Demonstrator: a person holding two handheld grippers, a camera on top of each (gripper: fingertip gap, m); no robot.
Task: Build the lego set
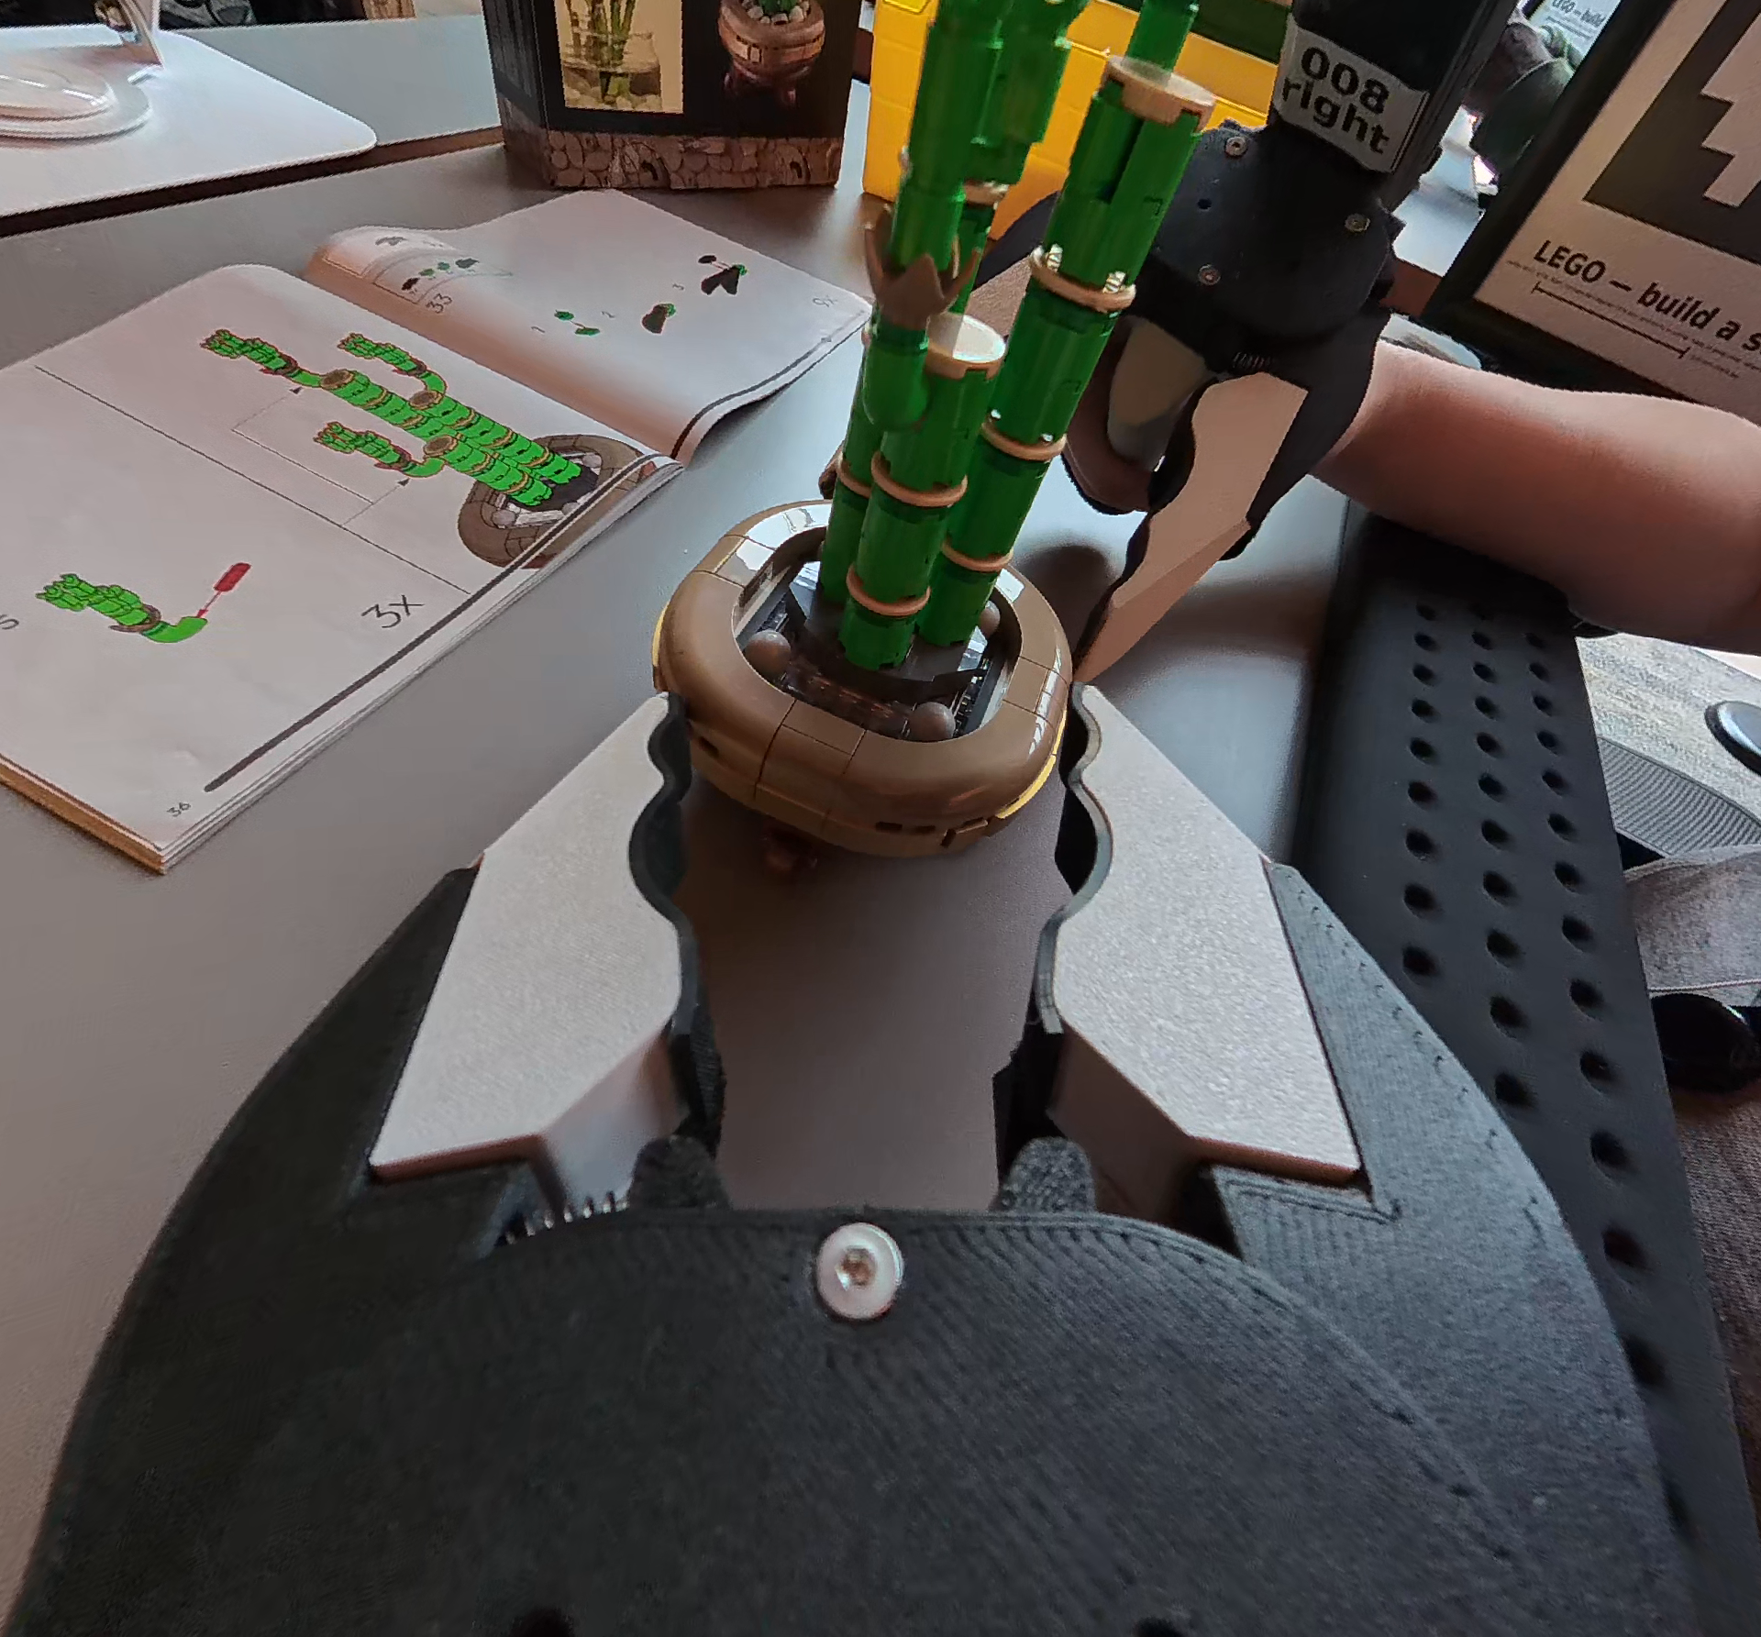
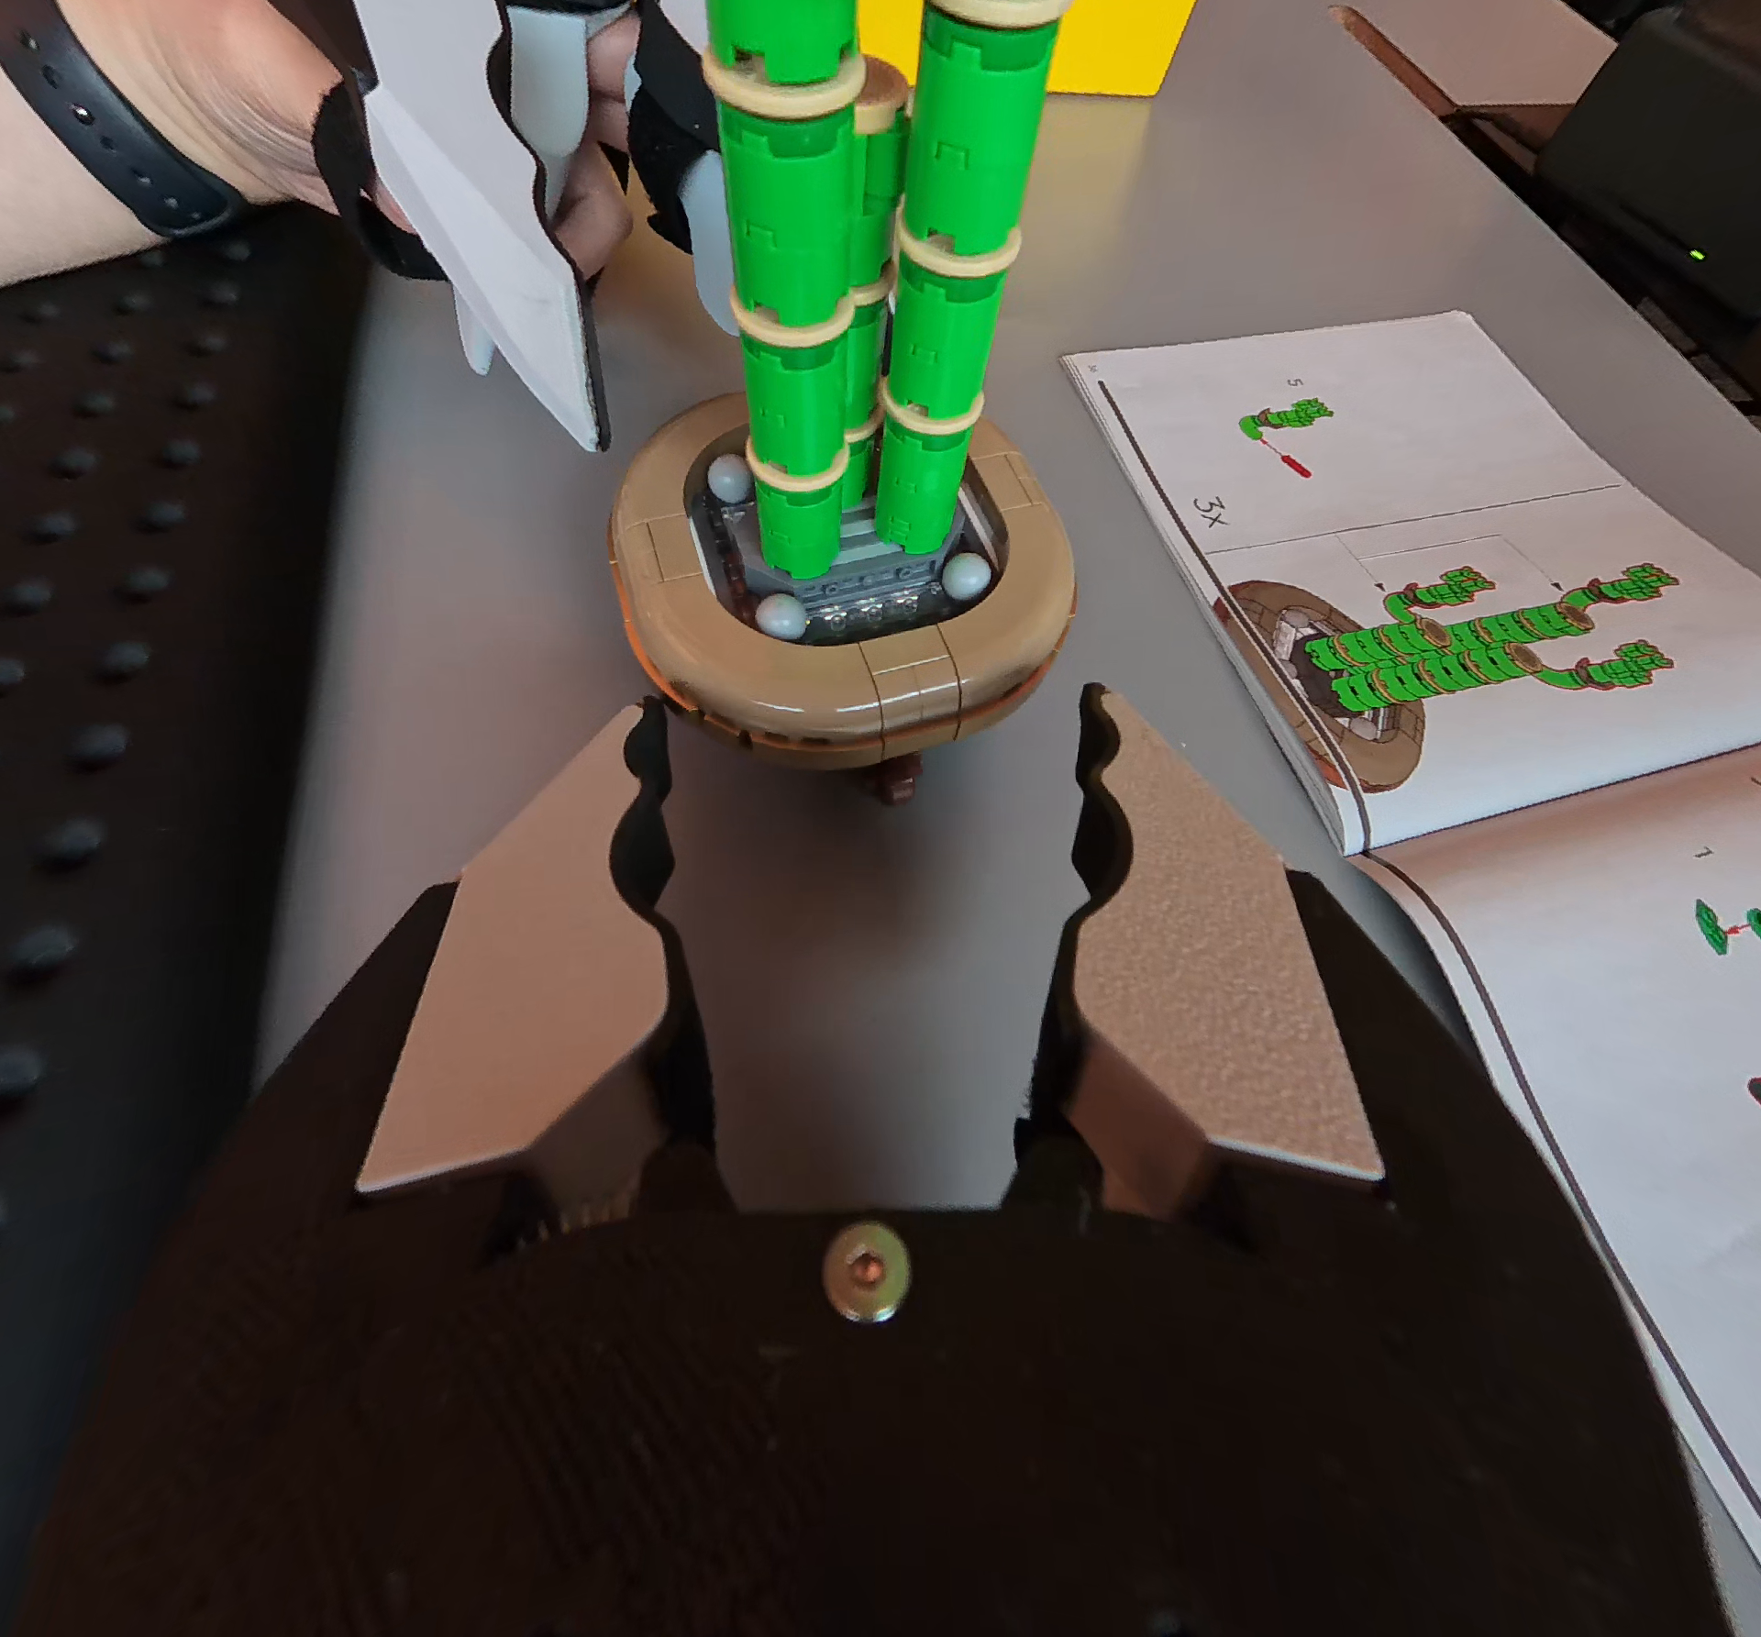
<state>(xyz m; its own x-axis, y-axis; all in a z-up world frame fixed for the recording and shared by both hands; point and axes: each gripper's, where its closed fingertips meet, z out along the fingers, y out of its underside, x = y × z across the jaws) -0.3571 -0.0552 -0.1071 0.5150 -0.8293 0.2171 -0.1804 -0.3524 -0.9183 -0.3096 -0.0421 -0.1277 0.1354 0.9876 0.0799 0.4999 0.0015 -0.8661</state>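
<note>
Grey table [image 2: 1239,114], black perforated mat [image 1: 1487,829]

Grey table [image 1: 286,972]: bamboo model [image 1: 862,715], booklet [image 1: 286,543]

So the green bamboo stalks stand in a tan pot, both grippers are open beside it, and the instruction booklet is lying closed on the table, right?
Not quite: the instruction booklet lies open, its pages showing, as the left wrist view makes plain. The rest holds: the green bamboo stalks stand in the tan pot, with the left gripper and right gripper open beside it.

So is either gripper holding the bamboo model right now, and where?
Neither. The left gripper and right gripper are open, each just short of the tan pot.
</note>
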